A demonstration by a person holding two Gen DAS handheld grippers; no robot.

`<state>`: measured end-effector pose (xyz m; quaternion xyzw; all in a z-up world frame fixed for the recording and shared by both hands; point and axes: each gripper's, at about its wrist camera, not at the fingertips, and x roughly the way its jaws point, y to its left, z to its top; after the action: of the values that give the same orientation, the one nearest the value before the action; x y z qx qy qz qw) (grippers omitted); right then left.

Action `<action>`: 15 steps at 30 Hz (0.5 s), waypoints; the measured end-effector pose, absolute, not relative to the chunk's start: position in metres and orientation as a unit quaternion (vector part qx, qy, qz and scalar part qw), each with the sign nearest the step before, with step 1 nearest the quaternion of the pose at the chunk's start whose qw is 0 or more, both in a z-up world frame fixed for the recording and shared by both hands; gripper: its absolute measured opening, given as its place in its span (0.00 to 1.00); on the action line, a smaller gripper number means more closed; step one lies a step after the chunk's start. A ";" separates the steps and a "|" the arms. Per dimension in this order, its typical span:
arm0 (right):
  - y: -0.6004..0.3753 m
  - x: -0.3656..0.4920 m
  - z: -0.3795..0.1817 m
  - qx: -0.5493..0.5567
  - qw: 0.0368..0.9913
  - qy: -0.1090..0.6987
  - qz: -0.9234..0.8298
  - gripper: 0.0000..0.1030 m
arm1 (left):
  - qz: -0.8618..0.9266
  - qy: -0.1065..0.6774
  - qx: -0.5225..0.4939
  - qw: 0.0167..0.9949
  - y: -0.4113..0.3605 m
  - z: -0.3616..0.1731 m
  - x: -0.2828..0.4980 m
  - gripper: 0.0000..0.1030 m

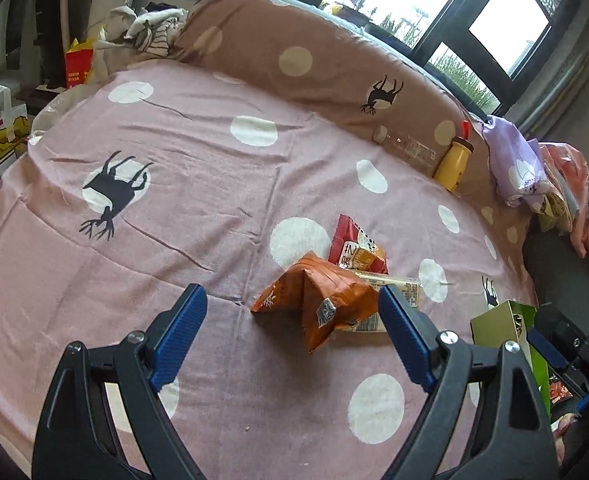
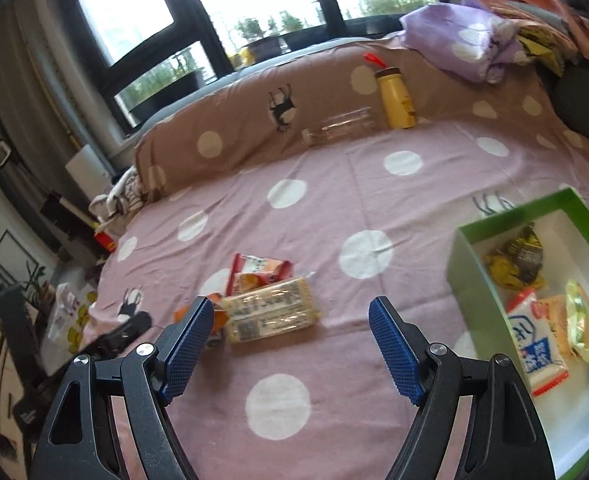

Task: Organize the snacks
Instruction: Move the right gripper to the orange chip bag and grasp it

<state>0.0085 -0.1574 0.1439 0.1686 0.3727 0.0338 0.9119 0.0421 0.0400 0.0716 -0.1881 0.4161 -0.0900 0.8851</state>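
Three snack packets lie together on the pink dotted bedsheet (image 1: 174, 168): an orange packet (image 1: 318, 300), a red packet (image 1: 354, 248) and a pale yellow bar pack (image 2: 272, 314). My left gripper (image 1: 292, 316) is open and empty just short of the orange packet. My right gripper (image 2: 290, 328) is open and empty, hovering near the yellow bar pack. A green box (image 2: 470, 292) with a white inside holds several snack packets at the right; its corner shows in the left wrist view (image 1: 498, 320).
A brown dotted bolster (image 2: 254, 128) runs along the far side, with a yellow bottle (image 2: 394, 100) and a clear bottle (image 2: 342, 126) against it. Folded purple cloth (image 2: 462, 44) lies at the far right. Windows are behind.
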 end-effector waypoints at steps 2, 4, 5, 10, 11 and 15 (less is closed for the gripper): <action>-0.145 0.028 0.142 0.175 0.901 0.390 0.074 0.78 | -0.100 0.434 -0.195 0.874 0.040 0.064 0.049 0.85; -0.133 0.051 0.135 0.184 0.886 0.411 0.111 0.78 | -0.100 0.450 -0.207 0.863 0.040 0.057 0.054 0.85; -0.128 0.062 0.131 0.187 0.878 0.422 0.125 0.78 | -0.100 0.456 -0.216 0.858 0.041 0.053 0.056 0.85; -0.098 0.107 0.108 0.169 0.851 0.471 0.160 0.72 | -0.121 0.469 -0.258 0.836 0.045 0.045 0.060 0.83; -0.093 0.113 0.103 0.164 0.847 0.478 0.167 0.71 | -0.126 0.471 -0.262 0.833 0.045 0.044 0.061 0.83; -0.076 0.135 0.078 0.157 0.818 0.520 0.188 0.67 | -0.135 0.484 -0.272 0.820 0.041 0.037 0.067 0.64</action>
<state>0.1349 -0.0764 0.0785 0.1565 0.5198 0.1884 0.8184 0.0665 0.0410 0.0373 -0.2725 0.4843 -0.1354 0.8203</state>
